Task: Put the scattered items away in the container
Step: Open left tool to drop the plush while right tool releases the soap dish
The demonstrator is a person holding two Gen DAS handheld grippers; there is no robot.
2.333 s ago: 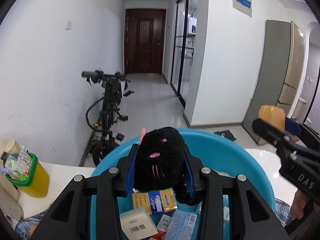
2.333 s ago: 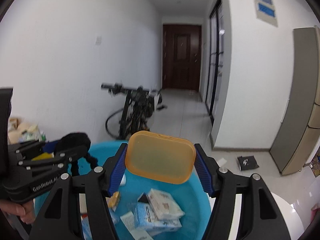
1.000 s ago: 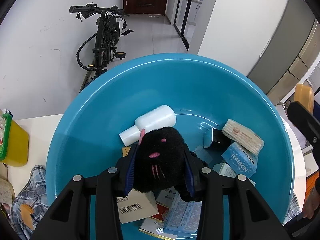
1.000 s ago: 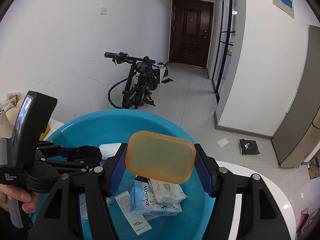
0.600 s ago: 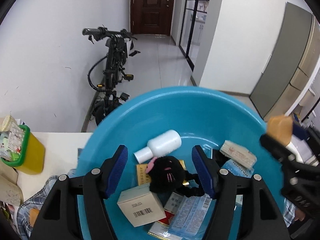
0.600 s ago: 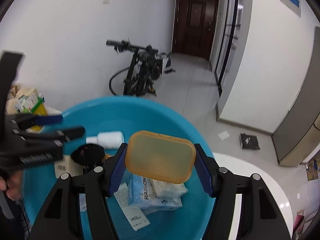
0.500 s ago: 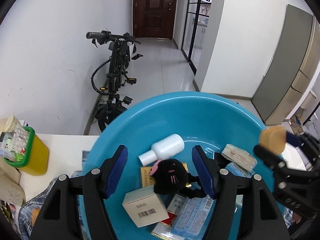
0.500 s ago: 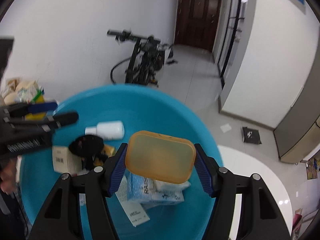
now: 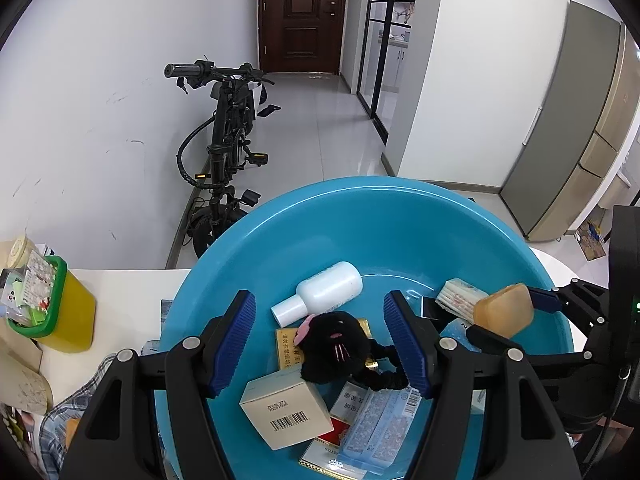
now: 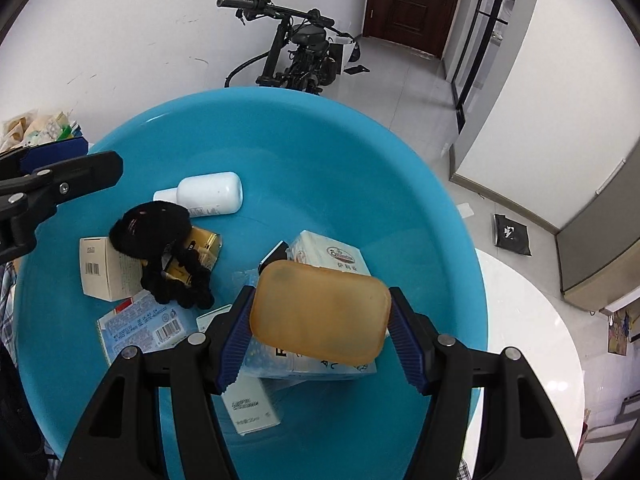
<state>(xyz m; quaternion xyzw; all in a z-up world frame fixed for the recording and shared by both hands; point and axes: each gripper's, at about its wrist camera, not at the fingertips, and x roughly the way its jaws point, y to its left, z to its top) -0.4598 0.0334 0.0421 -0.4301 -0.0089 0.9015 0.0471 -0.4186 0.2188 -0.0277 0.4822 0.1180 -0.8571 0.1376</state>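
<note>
One blue basin (image 9: 400,216) holds one white bottle (image 9: 320,292), one black plush (image 9: 332,346), one barcoded box (image 9: 286,412) and several flat packets. The left gripper (image 9: 326,338) hangs above the plush, jaws wide and empty. The right gripper (image 10: 320,314) clamps one orange case (image 10: 320,312) over the basin.

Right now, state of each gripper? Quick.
Left gripper: open, empty; the black plush toy lies in the blue basin below it.
Right gripper: shut on the orange box, over the basin.
</note>
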